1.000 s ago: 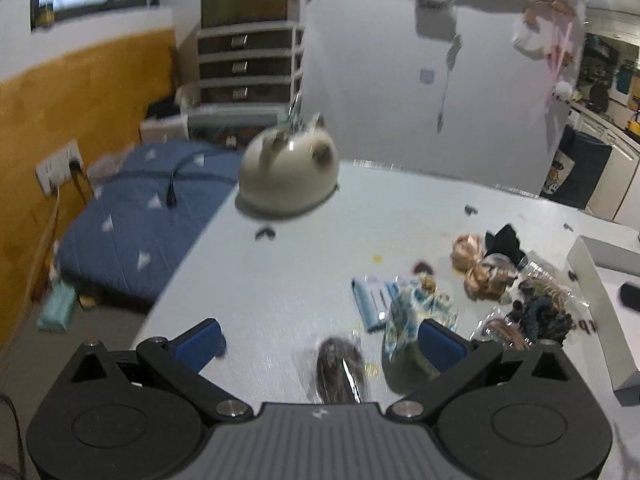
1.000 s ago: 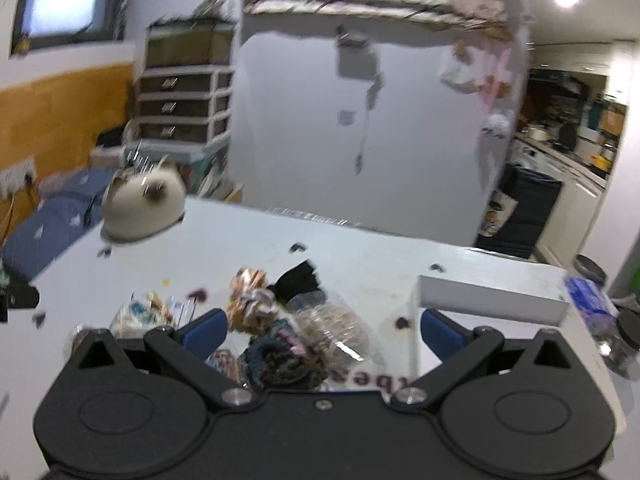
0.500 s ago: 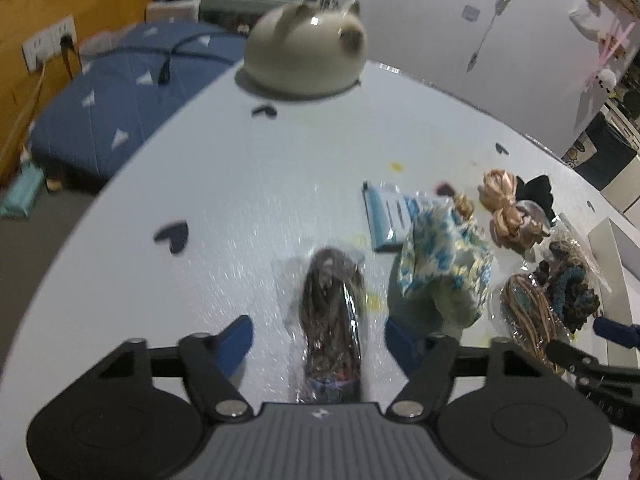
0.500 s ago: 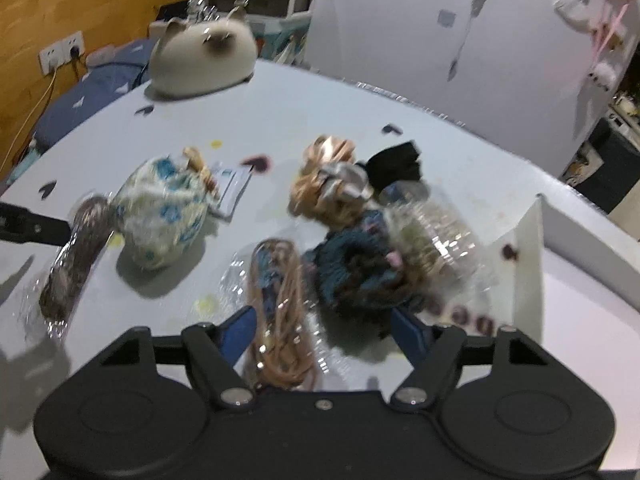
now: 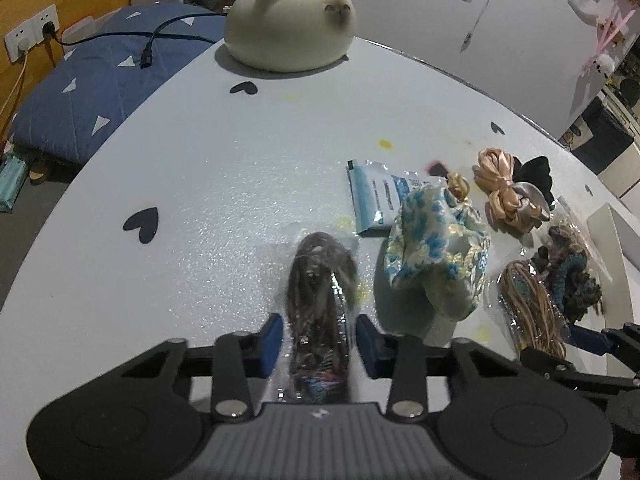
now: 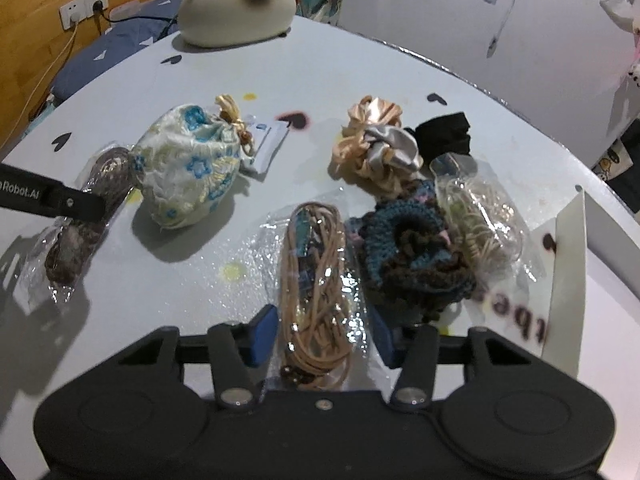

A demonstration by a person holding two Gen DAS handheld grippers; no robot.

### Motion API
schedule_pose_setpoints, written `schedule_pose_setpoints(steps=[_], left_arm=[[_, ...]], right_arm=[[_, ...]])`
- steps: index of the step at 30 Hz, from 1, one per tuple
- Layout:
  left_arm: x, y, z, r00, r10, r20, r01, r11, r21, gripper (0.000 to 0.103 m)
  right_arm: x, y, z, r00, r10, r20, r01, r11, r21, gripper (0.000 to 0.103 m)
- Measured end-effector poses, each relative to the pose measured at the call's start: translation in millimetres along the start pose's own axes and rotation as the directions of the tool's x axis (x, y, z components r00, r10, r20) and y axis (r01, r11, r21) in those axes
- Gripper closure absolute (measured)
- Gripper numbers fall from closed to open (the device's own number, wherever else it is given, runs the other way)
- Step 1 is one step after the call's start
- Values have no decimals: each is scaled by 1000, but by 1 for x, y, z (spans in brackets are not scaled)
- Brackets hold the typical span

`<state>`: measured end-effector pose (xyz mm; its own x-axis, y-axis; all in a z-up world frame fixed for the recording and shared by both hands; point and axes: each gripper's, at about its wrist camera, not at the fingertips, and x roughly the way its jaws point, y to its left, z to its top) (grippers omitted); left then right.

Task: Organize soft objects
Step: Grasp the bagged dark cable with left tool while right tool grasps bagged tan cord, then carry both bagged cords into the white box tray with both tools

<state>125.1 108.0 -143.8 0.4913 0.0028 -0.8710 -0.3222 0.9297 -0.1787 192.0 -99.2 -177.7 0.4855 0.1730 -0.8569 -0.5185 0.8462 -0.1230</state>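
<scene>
A round pale table fills both views, with a cream cat-shaped ceramic piece sitting at its far edge and a blue quilted mat lying on the floor beyond it. At the table's right side stands a white box, its near wall printed with dark letters. Among the soft things spread over the tabletop, the biggest is a floral drawstring pouch, which rests between the two grippers and partly on a pale blue sachet. Farther right lie a peach and silver satin scrunchie, touching a black fabric piece, and nearer the box a teal and brown knitted scrunchie beside a clear bag of pale hair ties. The left gripper points steeply down at the table with a clear packet of dark brown hair ties lying between its blue pads; its jaws are closing, and the pads stand right at the wrapper's sides, though whether they press on it cannot be told. The right gripper is likewise tilted down over a clear packet of tan hair ties, its jaws closing with the packet between them and a sliver of gap on either side.
</scene>
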Motion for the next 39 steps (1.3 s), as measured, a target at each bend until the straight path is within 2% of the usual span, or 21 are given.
schedule_pose_setpoints(steps=[3,8,11,13,14,27,34,39], left_arm=[[1,0,1,1000,5,-8,-5,1000,2,71],[-2,-3,0,1000,-3,-6,3,1000,12,80],[-5,-3,-3,1000,-14,-7,14,1000,10,84],[-8,-2,-6,1000,-24,-7,25,1000,4,88],[-10,-1,-7,1000,-29,-6,29,1000,0,95],[-38,17,-34,999,-30,26,32,998,-61,96],[-71,15,-40,994,-27,110,34,998,-57,96],[-100,1,-33,981,-42,191,49,998,-34,96]], right_arm=[[0,-1,0,1000,4,-7,-4,1000,7,56],[-5,1,-3,1000,12,-2,-12,1000,26,76],[-10,4,-7,1000,19,1,-19,999,44,82],[-13,4,-9,999,33,2,-33,997,66,83],[-15,5,-11,999,37,3,-38,996,75,83],[-42,15,-31,997,61,49,-68,987,149,83],[-77,9,-33,987,55,153,-81,983,167,83],[-106,-10,-32,970,33,240,-86,973,212,83]])
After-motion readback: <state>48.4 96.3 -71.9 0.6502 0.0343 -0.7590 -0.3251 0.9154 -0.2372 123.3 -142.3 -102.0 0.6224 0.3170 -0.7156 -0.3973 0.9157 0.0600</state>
